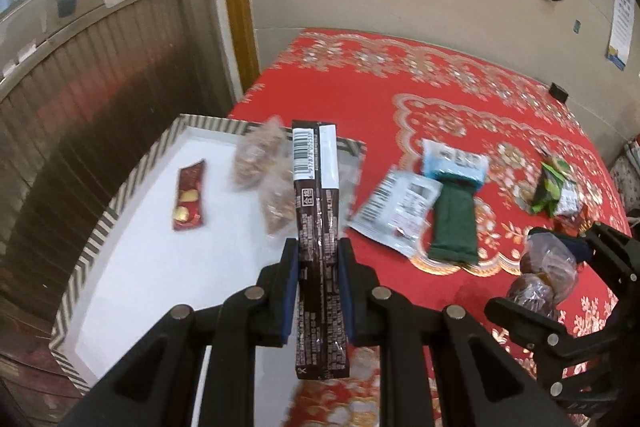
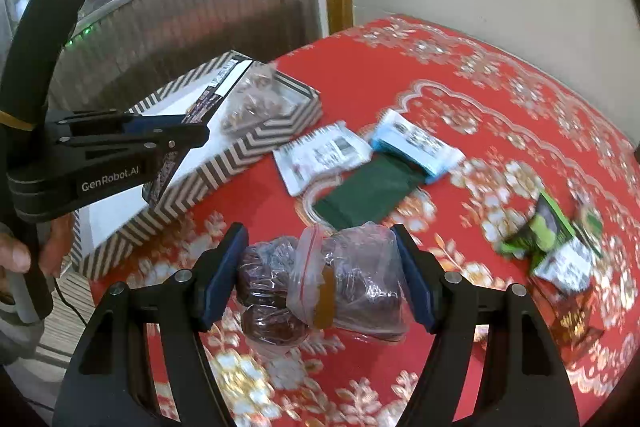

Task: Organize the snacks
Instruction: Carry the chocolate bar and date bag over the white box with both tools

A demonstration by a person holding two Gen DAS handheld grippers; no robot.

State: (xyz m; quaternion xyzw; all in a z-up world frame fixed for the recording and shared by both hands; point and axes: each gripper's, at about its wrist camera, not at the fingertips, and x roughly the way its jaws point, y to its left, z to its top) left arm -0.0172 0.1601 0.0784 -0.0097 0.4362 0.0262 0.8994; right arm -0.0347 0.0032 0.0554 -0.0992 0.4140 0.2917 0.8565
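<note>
- Left gripper clamped on brown snack bar, above striped box
- Right gripper grips bagged dark snacks over red tablecloth
- Step: carrying to box; next, lower and release inside

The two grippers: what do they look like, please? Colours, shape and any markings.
Both are black plastic with angular linkage arms, round silver pivot pins and blue pads on the fingers. The left gripper carries white lettering "GenRobot.AI", a black upright handle with a yellow band, and a thin black cable below. The right gripper looks the same.
</note>
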